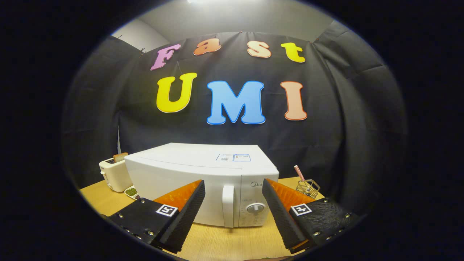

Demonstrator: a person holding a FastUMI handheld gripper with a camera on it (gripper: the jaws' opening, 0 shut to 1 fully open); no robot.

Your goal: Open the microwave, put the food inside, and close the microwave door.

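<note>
Tongs (233, 214) spread wide apart and gripping nothing frame the scene, their two fingers pointing forward over a wooden desk (224, 244). Just ahead of them, seen in the gap between the fingers, stands a white microwave (203, 177) with its door shut. The door's upright handle (228, 204) sits almost midway between the fingers, and a round dial (255, 207) on the control panel lies just beside it, nearer the right finger. The fingers hover short of the handle without touching it. Beyond the left finger, beside the microwave, a small dish of something green (131, 191), likely the food to be heated, rests on the desk, with a cream toaster (115, 174) holding a slice of bread behind it. Beyond the right finger, a wire holder (308, 187) with a striped straw stands near the microwave's far corner. The work appears to be at its first step, opening the door. The next move likely calls for easing the tongs forward around the handle, closing on it, and swinging the door outward.
</note>
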